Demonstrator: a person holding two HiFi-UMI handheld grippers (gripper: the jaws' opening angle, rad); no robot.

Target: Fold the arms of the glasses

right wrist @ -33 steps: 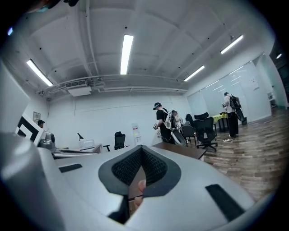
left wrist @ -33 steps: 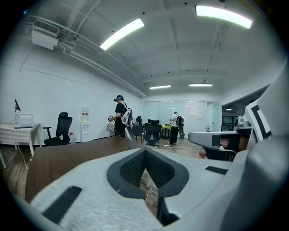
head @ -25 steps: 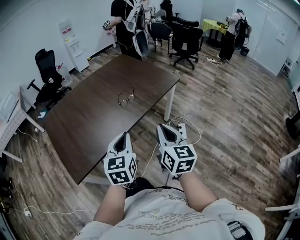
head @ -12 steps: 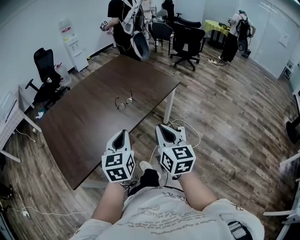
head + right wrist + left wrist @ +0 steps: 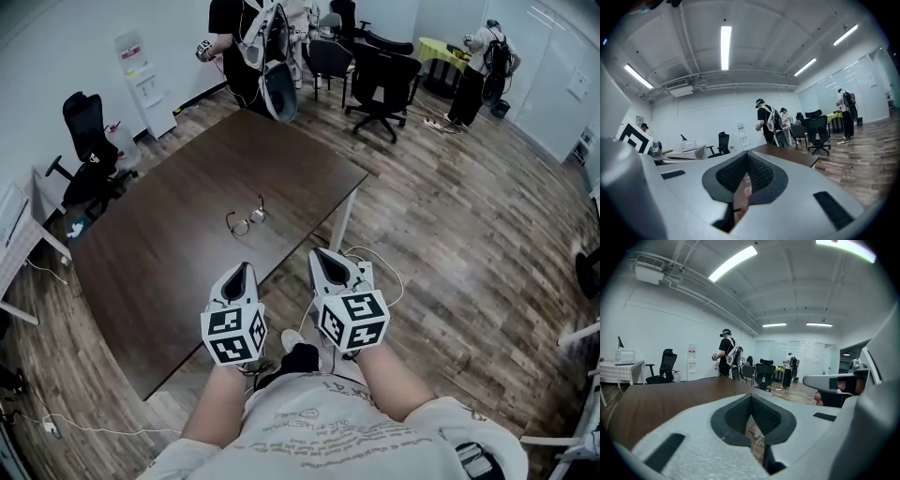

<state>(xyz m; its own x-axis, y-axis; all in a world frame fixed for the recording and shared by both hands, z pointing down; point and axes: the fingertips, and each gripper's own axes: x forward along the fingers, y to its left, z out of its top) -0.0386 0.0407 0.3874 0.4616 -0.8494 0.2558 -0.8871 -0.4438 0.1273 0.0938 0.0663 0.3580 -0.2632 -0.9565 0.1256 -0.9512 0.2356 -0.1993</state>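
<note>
The glasses [image 5: 246, 217] lie on the dark table [image 5: 169, 244] with their arms unfolded, well ahead of both grippers. The left gripper [image 5: 242, 270] has its jaws together and holds nothing. The right gripper [image 5: 321, 255] is also closed and empty. The glasses are almost straight in front of the left one, so it is nearer. Their arms seem to point away from the person.

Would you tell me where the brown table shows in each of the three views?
Head view: table centre-left, glasses lying on it.
Left gripper view: table left of centre, beyond the jaws.
Right gripper view: table right of centre, beyond the jaws.
Shared landmark: person in black at its far end.
</note>
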